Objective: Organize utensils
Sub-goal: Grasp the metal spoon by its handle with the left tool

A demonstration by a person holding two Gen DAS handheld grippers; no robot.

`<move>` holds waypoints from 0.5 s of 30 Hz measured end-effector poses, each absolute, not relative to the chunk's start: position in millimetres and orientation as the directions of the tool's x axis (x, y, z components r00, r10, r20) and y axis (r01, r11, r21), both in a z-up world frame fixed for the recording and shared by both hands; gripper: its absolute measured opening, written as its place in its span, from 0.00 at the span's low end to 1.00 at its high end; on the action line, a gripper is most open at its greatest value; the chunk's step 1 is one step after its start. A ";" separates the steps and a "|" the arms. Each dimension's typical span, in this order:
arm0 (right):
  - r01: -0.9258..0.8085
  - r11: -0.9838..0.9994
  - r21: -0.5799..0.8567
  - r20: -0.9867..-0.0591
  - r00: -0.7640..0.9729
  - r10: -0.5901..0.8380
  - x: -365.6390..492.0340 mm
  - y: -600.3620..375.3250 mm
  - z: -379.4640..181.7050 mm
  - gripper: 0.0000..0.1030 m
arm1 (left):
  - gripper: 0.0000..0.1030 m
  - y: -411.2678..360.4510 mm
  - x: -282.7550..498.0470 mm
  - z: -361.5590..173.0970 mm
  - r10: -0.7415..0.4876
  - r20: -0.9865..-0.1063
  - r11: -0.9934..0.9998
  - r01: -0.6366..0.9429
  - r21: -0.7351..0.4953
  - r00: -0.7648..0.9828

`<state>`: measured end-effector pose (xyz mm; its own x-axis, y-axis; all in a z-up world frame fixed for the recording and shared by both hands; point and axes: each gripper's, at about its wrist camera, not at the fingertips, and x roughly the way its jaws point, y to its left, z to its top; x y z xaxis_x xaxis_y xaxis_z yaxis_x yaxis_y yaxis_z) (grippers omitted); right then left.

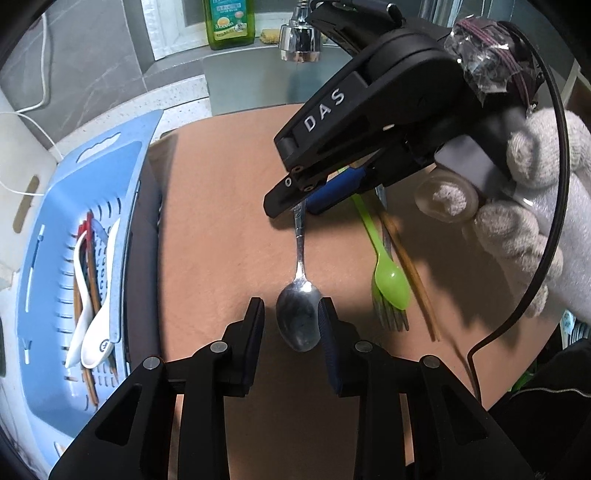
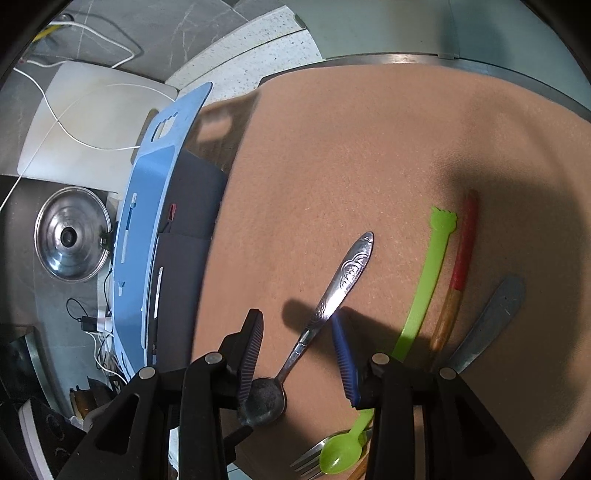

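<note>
Two sets of tongs hang over a brown mat [image 1: 221, 184] spread on the counter, both angled steeply down at one metal spoon [image 1: 300, 295]. The spoon lies flat on the mat, bowl towards the left tongs [image 1: 291, 314] and patterned handle reaching away under the right tongs [image 1: 291, 201]. The left tongs stand partly apart with the spoon's bowl between the fingers; the right-hand finger [image 1: 327, 321] overlaps the bowl's edge, but whether it touches cannot be told, and the other finger is clear of it. From the right wrist view, the right tongs [image 2: 301, 354] are likewise partly apart, straddling the spoon's neck [image 2: 295, 354] without pressing on it; nothing is lifted.

Beside the spoon, further right in the left wrist view, lie a green plastic spoon [image 1: 384, 266], a metal fork [image 1: 391, 314] under it, and a wooden chopstick [image 1: 413, 273] whose red end [image 2: 466, 240] shows in the right wrist view. A gloved hand [image 1: 535, 206] grips the right tool.

At the mat's left edge sits a blue slotted basket [image 1: 122, 155] holding white ceramic spoons [image 1: 96, 332] and several chopsticks [image 1: 90, 384]. Behind the mat are a faucet head [image 1: 299, 40] and a green bottle [image 1: 229, 22]. A steel pot lid [image 2: 70, 236] lies beyond the basket in the right wrist view.
</note>
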<state>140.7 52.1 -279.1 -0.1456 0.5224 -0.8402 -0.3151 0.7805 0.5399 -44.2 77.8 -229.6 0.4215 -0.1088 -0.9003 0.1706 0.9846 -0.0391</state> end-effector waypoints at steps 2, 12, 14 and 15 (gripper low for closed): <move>-0.305 0.783 0.541 -0.840 -0.148 0.523 141.1 52.0 -279.3 0.34 | 0.27 80.1 -41.6 -232.0 -0.115 -0.902 0.983 0.178 -0.043 0.417; -0.248 0.788 0.563 -0.826 -0.160 0.540 143.1 45.3 -280.9 0.34 | 0.28 85.6 -35.1 -246.2 -0.131 -0.912 0.973 0.229 -0.042 0.388; -0.247 0.789 0.563 -0.826 -0.159 0.540 142.4 44.9 -280.8 0.34 | 0.28 84.6 -36.1 -247.8 -0.131 -0.914 0.970 0.242 -0.037 0.384; -0.247 0.789 0.563 -0.826 -0.159 0.540 142.6 44.9 -280.9 0.34 | 0.28 84.4 -36.5 -248.4 -0.134 -0.914 0.969 0.244 -0.040 0.382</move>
